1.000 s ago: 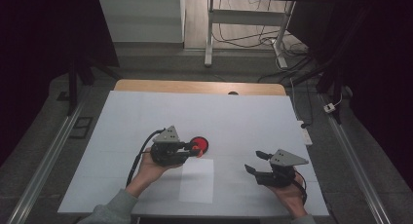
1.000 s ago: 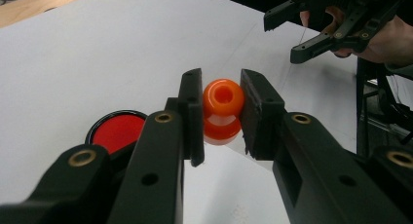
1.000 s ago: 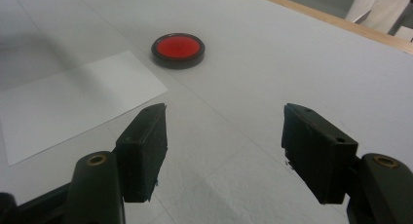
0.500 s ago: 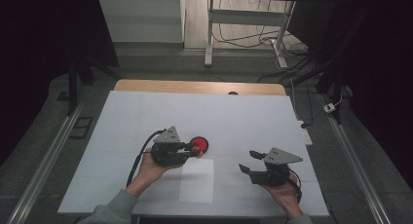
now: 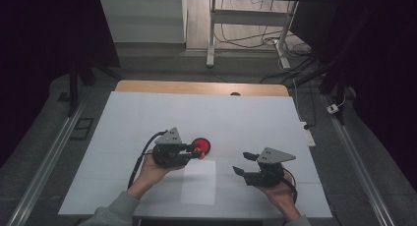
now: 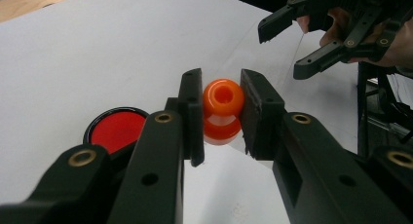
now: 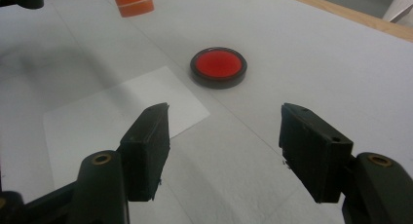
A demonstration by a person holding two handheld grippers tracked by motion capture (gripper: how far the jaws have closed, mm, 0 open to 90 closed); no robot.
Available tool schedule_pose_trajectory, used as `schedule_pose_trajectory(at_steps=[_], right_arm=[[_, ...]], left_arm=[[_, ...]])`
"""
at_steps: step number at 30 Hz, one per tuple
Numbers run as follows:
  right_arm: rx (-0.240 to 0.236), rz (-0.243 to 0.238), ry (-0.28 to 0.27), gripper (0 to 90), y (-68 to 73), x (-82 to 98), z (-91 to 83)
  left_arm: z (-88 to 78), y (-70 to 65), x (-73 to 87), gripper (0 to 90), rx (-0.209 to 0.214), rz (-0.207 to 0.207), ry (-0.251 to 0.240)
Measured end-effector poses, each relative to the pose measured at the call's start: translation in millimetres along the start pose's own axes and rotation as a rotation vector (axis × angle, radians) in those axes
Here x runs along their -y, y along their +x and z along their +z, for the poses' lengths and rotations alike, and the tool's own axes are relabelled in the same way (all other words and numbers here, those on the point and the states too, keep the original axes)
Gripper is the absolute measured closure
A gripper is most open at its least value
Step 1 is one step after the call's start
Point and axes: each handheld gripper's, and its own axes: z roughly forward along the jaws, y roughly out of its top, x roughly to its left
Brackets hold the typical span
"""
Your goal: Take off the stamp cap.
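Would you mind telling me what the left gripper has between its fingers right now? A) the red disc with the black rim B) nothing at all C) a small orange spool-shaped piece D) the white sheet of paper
C: in the left gripper view the left gripper has its fingers pressed on both sides of the orange spool-shaped piece, while the red disc lies apart on the table.

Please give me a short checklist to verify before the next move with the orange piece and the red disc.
1. Left gripper shut on the orange piece: ok.
2. Orange piece held off the table: ok, seen raised in the right gripper view.
3. Red disc lies flat on the white table cover: ok.
4. Right gripper open, nothing between its jaws: ok.
5. Right gripper apart from the red disc: ok.
6. Orange piece exactly over the disc: cannot tell.
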Motion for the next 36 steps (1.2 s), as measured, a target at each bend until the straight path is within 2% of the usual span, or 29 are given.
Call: schedule_pose_trajectory(at_steps=[4,5,13,14,36], right_arm=[[-0.032,0.028,-0.012,34.9,3.4,-2.4,5.1],[-0.031,0.019,0.002,34.9,4.4,-3.4,6.0],[-0.029,0.013,0.017,35.0,7.9,-5.0,11.8],[-0.043,0.011,0.013,35.1,8.2,-5.2,13.2],[-0.077,-0.019,0.037,35.1,20.3,-15.2,29.8]], left_arm=[[-0.2,0.2,0.0,71.5,0.001,-0.001,-0.002],[-0.1,0.2,0.1,71.5,0.002,-0.002,-0.002],[1.0,-0.2,0.0,71.5,0.002,0.003,0.003],[1.0,-0.1,0.0,71.5,0.002,0.002,0.003],[0.3,-0.4,0.0,71.5,0.001,0.001,-0.002]])
